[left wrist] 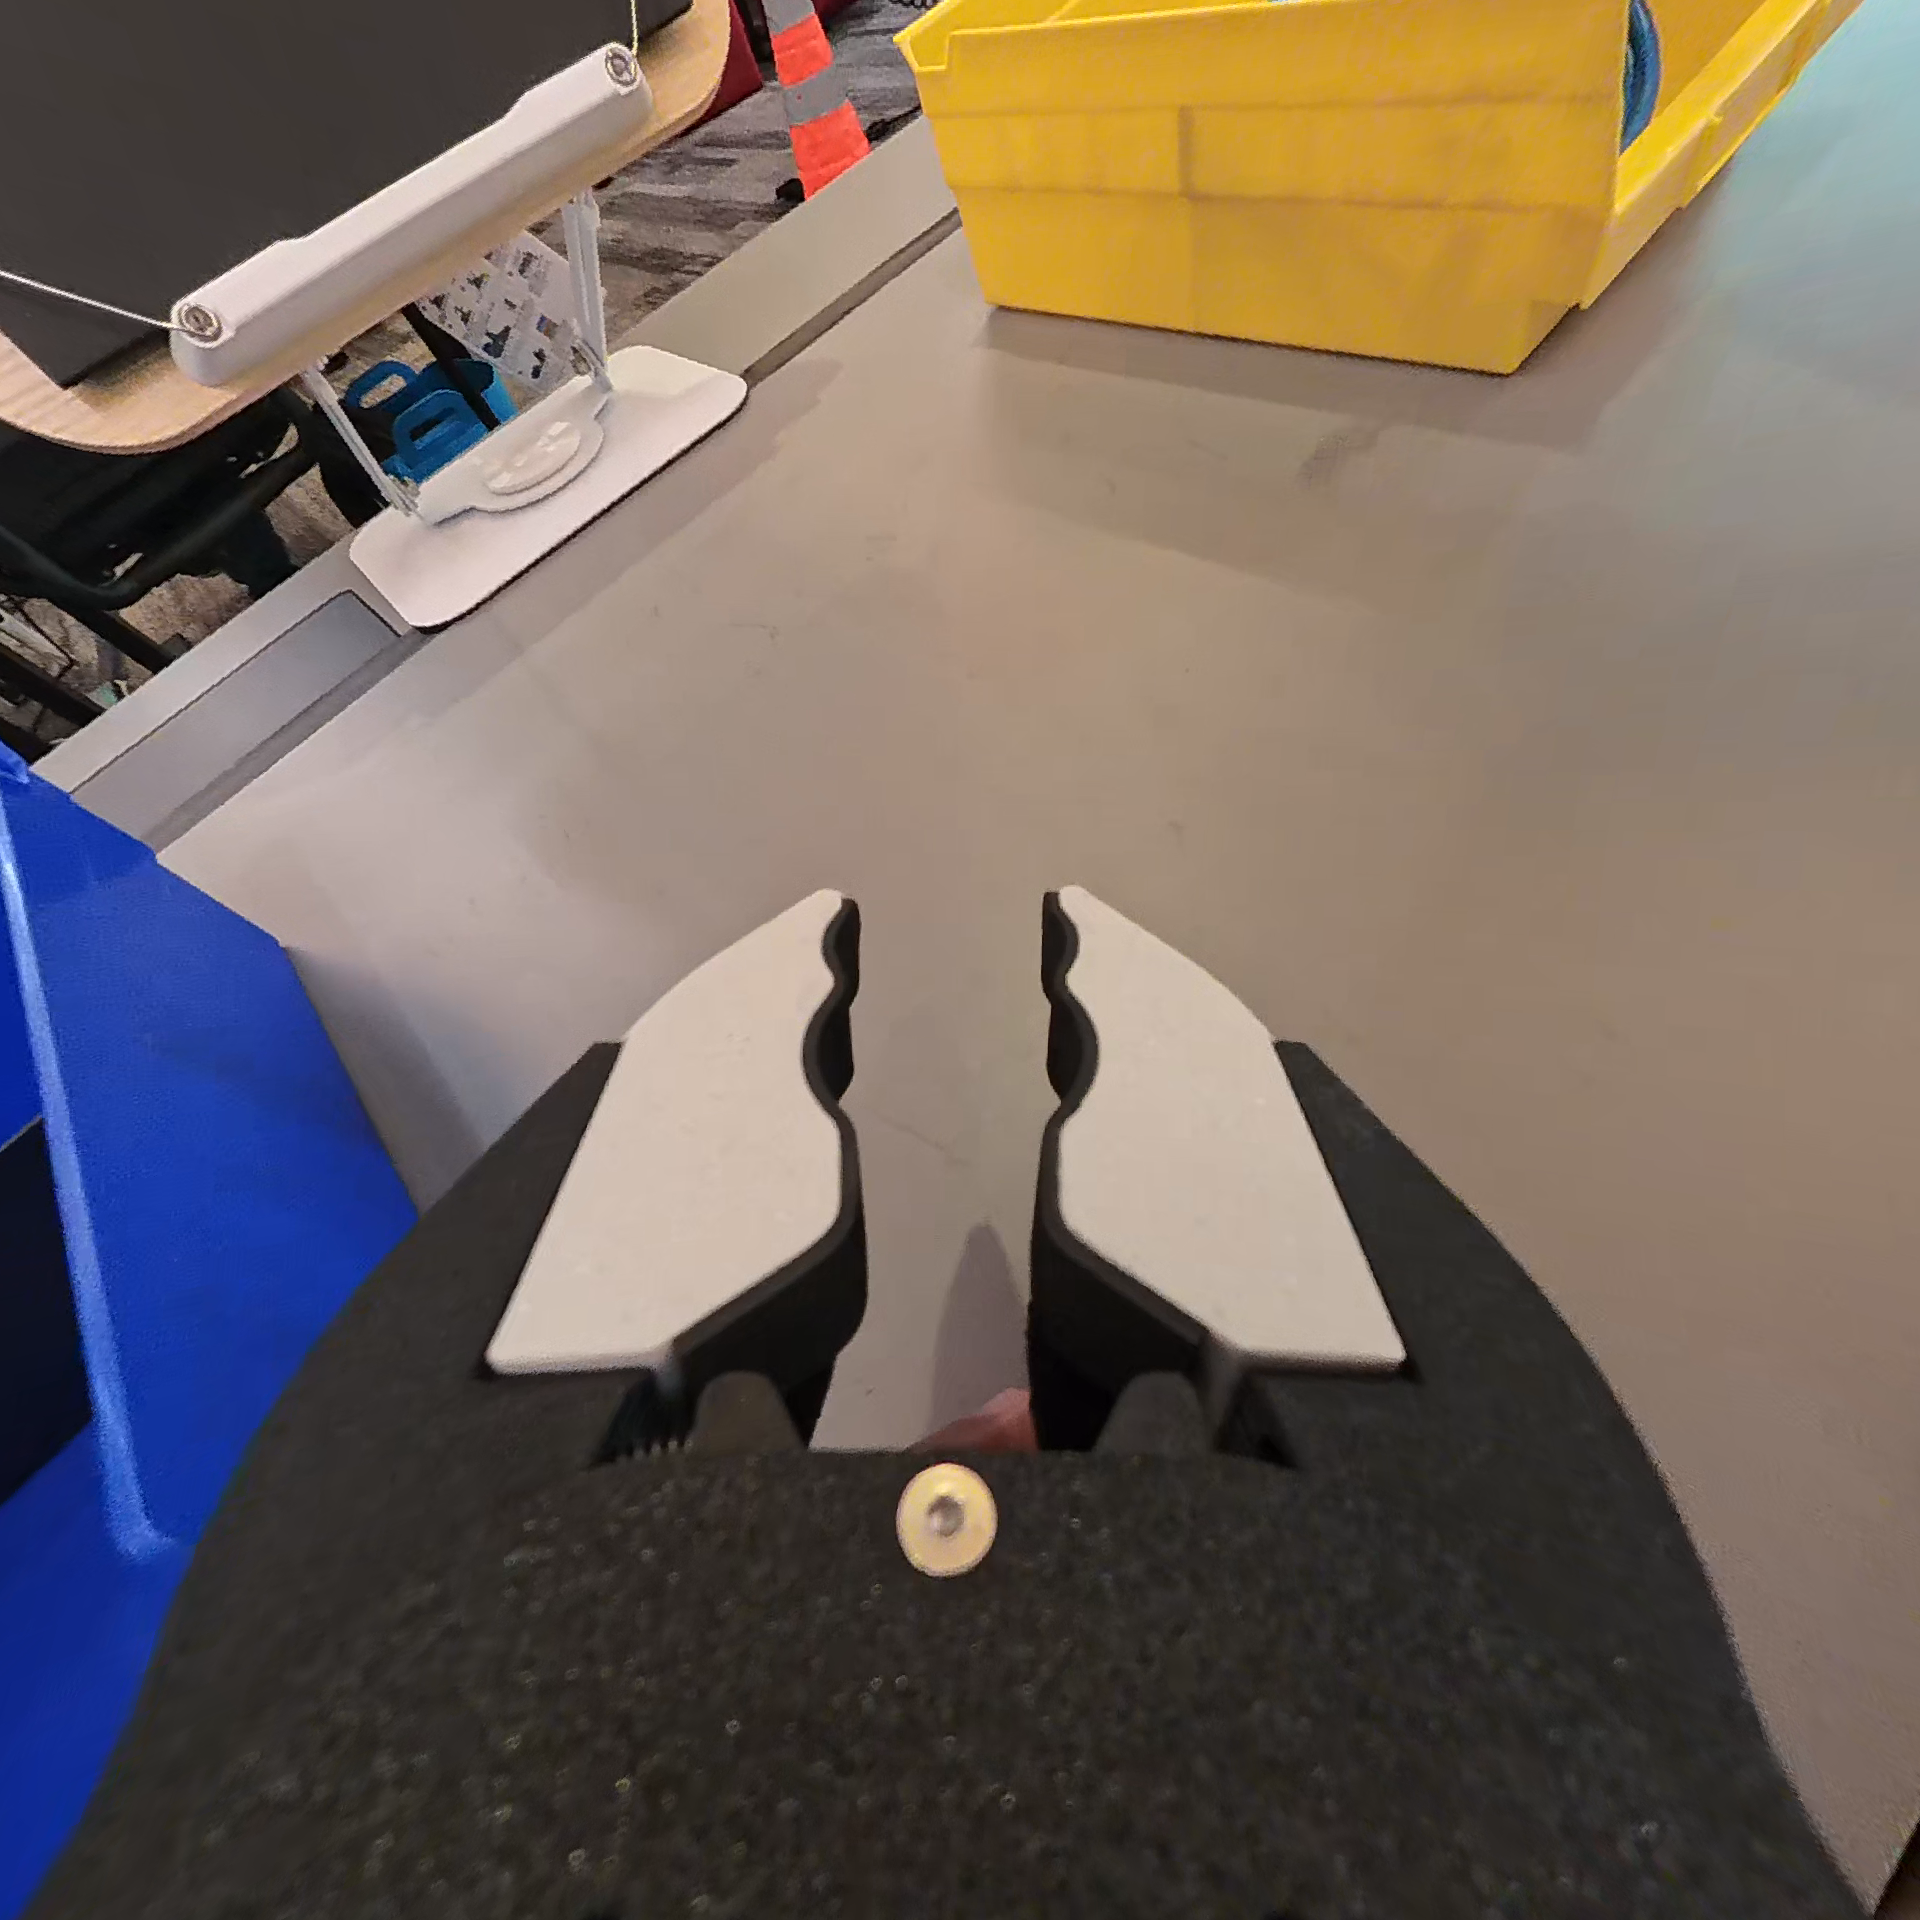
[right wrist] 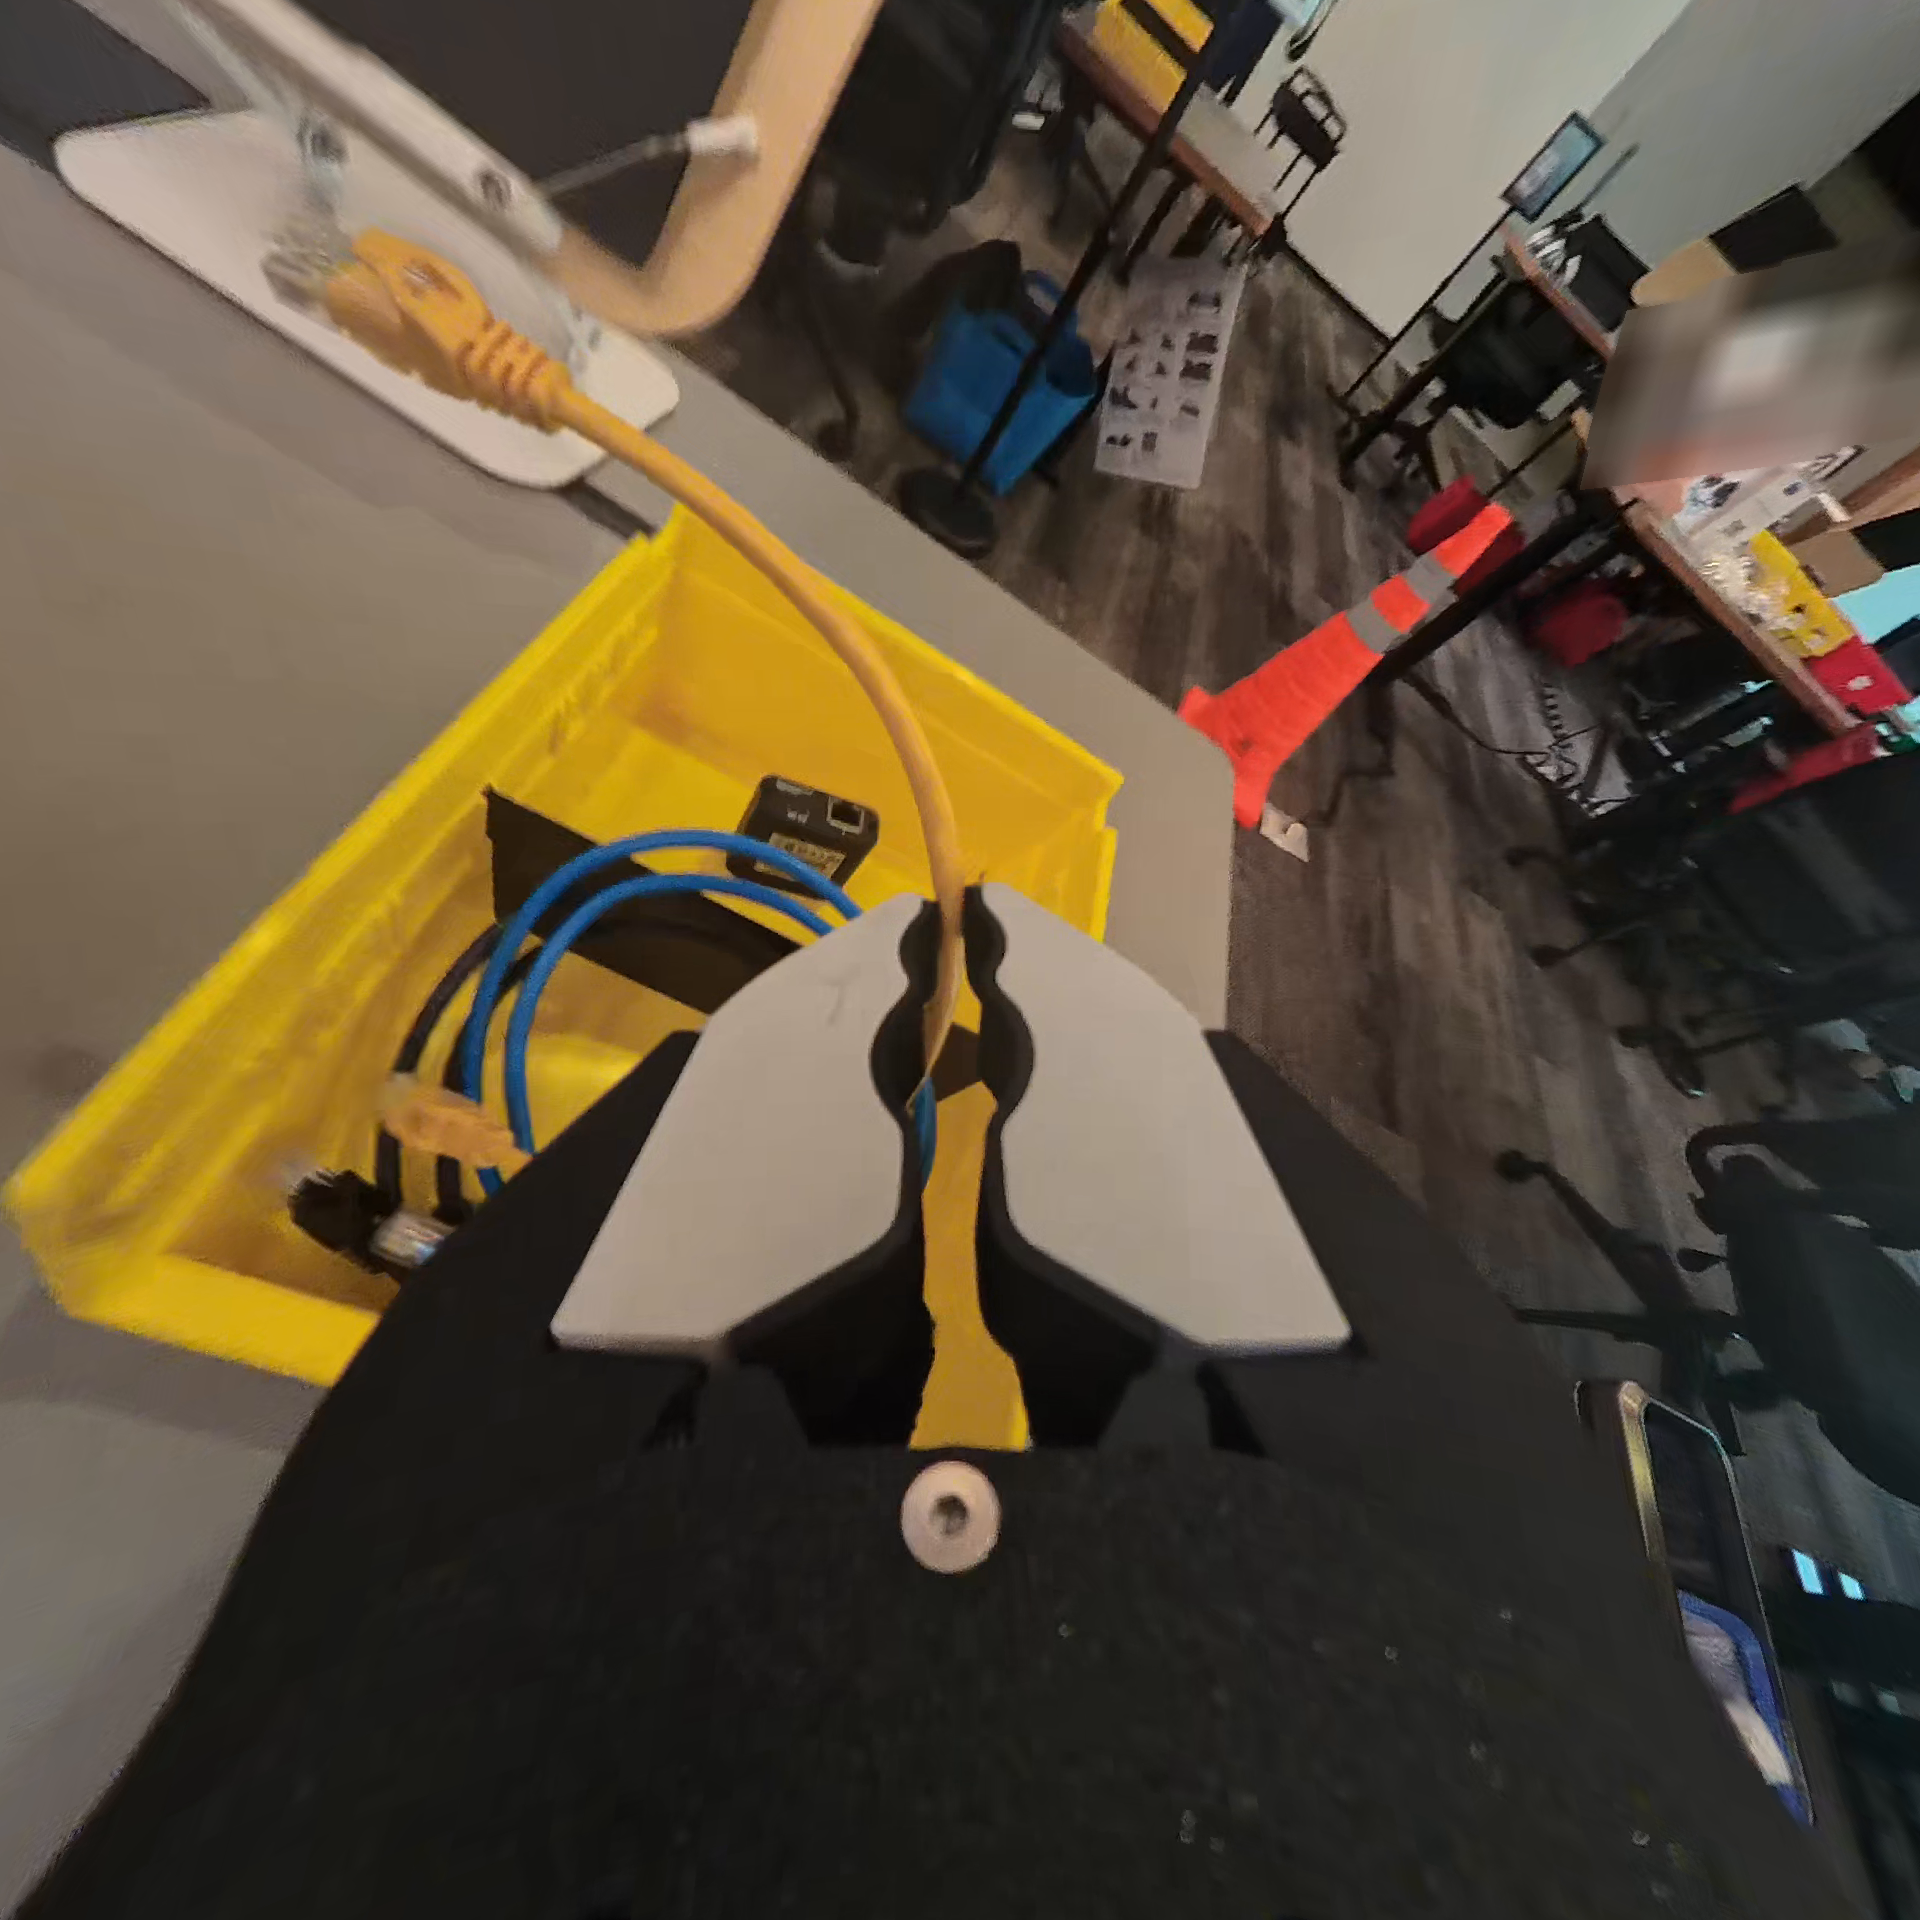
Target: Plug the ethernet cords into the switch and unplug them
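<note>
Between our right gripper (right wrist: 943, 902) fingertips, clamped, runs the yellow ethernet cord (right wrist: 831, 613); beyond them, a labelled switch (right wrist: 805, 831). Our left gripper (left wrist: 950, 906) gapes, empty.

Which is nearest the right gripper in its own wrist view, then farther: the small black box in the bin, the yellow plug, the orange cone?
From the right gripper:
1. Small black box, just ahead in the yellow bin.
2. Yellow plug, held up ahead-left.
3. Orange cone, on the floor to the right.
</note>
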